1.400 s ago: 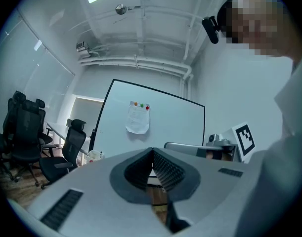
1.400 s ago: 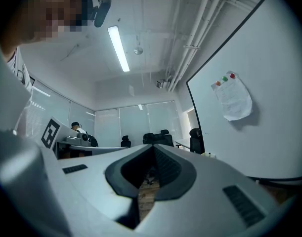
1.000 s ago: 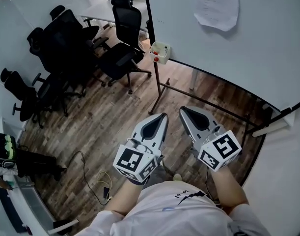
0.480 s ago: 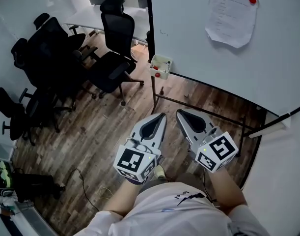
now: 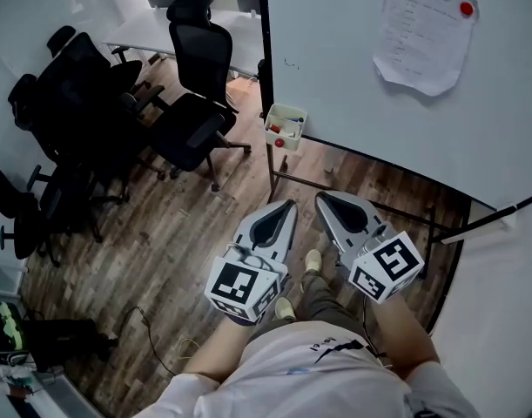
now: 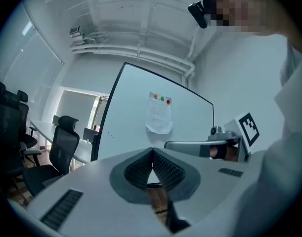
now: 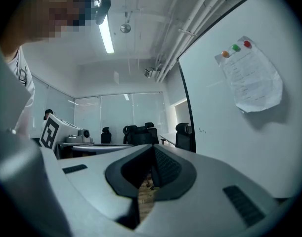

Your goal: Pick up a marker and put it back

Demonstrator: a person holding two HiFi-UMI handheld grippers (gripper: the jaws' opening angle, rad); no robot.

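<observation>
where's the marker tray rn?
Head view, upper centre: the marker tray hangs at the lower left corner of the whiteboard, just right of the nearest black office chair.

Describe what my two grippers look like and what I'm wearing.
The left gripper and right gripper are pale grey tapered shells with dark ribbed pads inside. Each carries a white cube with black square markers. You wear a white shirt with small dark print.

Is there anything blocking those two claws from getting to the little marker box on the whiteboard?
Nothing visible does. The left claw and right claw are shut and empty, with only open air between them and the marker box.
</observation>
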